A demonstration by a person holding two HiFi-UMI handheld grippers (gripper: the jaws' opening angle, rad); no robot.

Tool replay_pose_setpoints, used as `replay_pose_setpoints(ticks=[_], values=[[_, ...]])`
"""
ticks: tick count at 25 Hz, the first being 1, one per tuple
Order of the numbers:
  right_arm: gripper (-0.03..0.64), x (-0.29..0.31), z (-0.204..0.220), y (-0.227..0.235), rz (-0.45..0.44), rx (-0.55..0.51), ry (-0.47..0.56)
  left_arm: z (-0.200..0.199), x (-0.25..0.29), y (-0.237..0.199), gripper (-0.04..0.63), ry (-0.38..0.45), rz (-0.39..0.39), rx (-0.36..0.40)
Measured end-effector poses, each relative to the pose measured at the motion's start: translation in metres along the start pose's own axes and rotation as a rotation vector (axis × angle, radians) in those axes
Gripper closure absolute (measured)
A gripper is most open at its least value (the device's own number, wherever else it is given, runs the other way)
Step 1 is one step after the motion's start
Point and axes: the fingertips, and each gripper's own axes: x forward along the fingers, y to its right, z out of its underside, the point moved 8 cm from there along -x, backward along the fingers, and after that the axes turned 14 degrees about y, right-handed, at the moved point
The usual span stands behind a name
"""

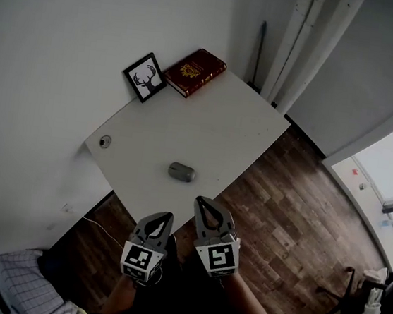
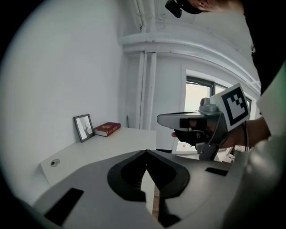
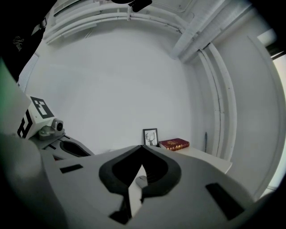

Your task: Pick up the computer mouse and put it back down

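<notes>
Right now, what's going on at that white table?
A person is at the white table with a hand-held gripper in each hand. The left hand-held gripper and the right hand-held gripper are both shut and empty, by the table's near edge. The grey computer mouse lies just beyond them, untouched. A red book and a framed deer picture sit at the far corner.

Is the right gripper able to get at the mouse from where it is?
Probably yes: nothing lies between the right gripper and the mouse on the table, though its shut jaws must open first.
</notes>
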Motion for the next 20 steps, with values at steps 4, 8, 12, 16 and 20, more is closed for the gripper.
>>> replay_pose_setpoints(ticks=[4,8,12,16,20], values=[[0.597,0.015,0.013,0.001,0.054,0.017,-0.031,0.017,0.014,-0.021,0.595,-0.090,0.094,0.134],[0.597,0.029,0.020,0.010,0.102,0.015,-0.092,0.027,0.043,-0.041,0.595,-0.209,0.218,0.424],[0.597,0.038,0.027,0.015,0.154,0.037,-0.139,0.041,0.079,-0.065,0.594,-0.265,0.345,0.621],[0.597,0.047,0.030,0.021,0.204,0.029,-0.125,0.060,0.118,-0.088,0.451,-0.376,0.538,0.723],[0.597,0.051,0.033,0.025,0.231,0.033,-0.214,0.079,0.155,-0.109,0.408,-0.458,0.643,0.796]])
